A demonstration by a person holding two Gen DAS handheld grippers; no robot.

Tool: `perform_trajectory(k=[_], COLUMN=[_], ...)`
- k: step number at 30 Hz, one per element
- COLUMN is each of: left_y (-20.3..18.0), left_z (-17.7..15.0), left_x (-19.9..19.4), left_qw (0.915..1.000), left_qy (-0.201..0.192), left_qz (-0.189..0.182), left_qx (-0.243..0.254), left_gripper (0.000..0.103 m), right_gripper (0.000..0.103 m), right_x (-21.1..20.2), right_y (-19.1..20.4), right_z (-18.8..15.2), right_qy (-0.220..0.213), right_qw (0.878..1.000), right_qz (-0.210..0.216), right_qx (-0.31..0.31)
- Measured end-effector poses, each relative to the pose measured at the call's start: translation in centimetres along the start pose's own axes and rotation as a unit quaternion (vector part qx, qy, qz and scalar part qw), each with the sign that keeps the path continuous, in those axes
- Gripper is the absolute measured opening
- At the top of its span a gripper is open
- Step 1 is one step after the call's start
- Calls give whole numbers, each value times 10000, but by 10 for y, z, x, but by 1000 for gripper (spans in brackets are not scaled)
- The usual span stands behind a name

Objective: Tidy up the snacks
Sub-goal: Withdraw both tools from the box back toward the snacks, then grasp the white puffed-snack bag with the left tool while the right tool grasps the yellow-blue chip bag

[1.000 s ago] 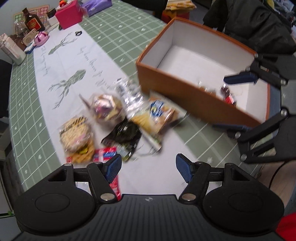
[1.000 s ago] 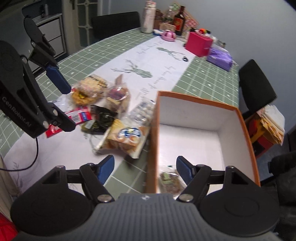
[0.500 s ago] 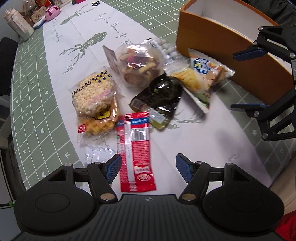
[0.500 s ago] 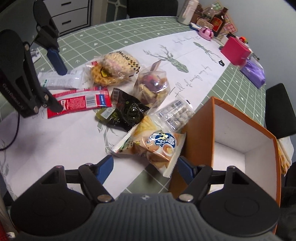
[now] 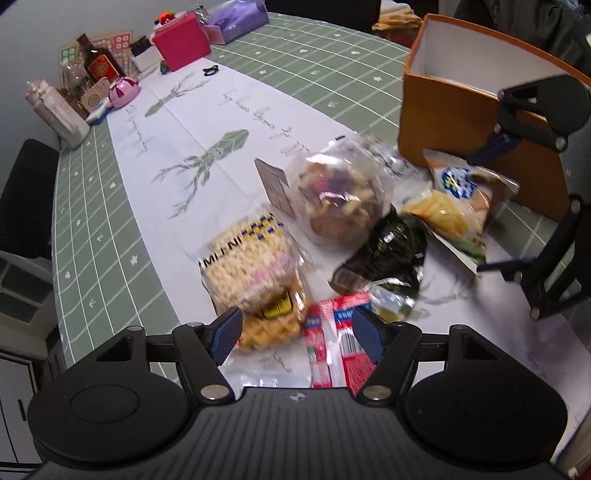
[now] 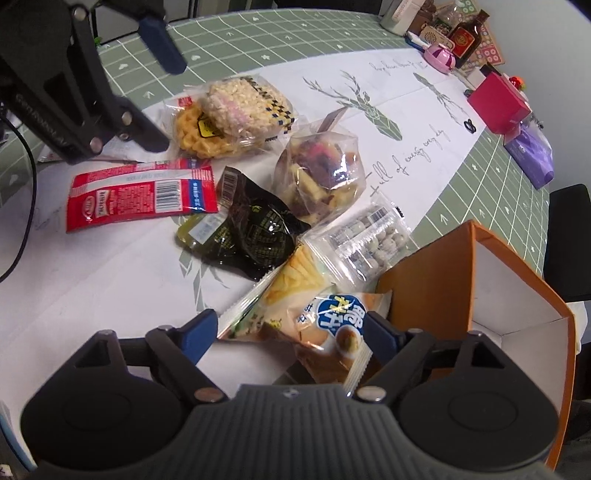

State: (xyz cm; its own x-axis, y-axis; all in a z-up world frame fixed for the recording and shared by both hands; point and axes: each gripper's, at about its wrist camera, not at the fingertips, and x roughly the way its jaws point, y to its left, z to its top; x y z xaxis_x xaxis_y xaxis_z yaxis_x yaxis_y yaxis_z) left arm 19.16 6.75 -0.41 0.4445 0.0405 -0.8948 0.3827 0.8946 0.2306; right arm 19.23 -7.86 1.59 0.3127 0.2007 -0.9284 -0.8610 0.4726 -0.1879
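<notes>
Several snack packs lie on the white table runner beside an orange box (image 5: 461, 122) with a white inside (image 6: 517, 291). My left gripper (image 5: 297, 334) is open, low over the red packet (image 5: 338, 343) and the waffle pack (image 5: 266, 321). My right gripper (image 6: 286, 330) is open, its jaws either side of the chips bag with a blue logo (image 6: 314, 321), beside the box corner. Also there: a rice-puff pack (image 6: 247, 101), a clear bag of mixed pieces (image 6: 321, 173), a black pack (image 6: 255, 232), a clear pack of round candies (image 6: 369, 240).
At the far end of the green checked table stand a pink box (image 5: 181, 40), a purple pack (image 5: 236, 18), a dark bottle (image 5: 99, 62) and a white container (image 5: 59, 114). Black chairs (image 6: 569, 236) stand beside the table.
My left gripper has come lower and closer over the red packet and waffle pack. My right gripper has moved down to the chips bag, which now lies between its open jaws.
</notes>
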Motion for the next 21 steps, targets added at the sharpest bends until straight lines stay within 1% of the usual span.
perform_trajectory(k=[4, 7, 12, 13, 15, 17, 21], left_y=[5, 9, 7, 6, 6, 6, 5], left_z=[11, 15, 18, 18, 18, 19, 21], left_x=[16, 29, 46, 48, 51, 53, 60], left_qw=[9994, 9984, 9986, 9985, 9981, 9980, 9971], left_qy=[-84, -108, -78, -67, -91, -84, -3], left_qz=[-31, 91, 240, 259, 325, 338, 588], left_qx=[-338, -548, -473, -484, -509, -522, -489], left_gripper=[84, 84, 85, 85, 88, 90, 91], right_gripper=[83, 84, 86, 89, 92, 93, 93], right_x=[13, 15, 20, 21, 23, 26, 29], right_y=[-3, -2, -1, 0, 3, 5, 7], right_z=[3, 3, 3, 3, 2, 1, 0], right_qy=[154, 135, 95, 95, 110, 126, 137], right_qw=[9997, 9998, 9998, 9998, 9998, 9999, 9999], right_qz=[42, 40, 88, 103, 101, 85, 32], right_qx=[172, 166, 146, 130, 96, 80, 63])
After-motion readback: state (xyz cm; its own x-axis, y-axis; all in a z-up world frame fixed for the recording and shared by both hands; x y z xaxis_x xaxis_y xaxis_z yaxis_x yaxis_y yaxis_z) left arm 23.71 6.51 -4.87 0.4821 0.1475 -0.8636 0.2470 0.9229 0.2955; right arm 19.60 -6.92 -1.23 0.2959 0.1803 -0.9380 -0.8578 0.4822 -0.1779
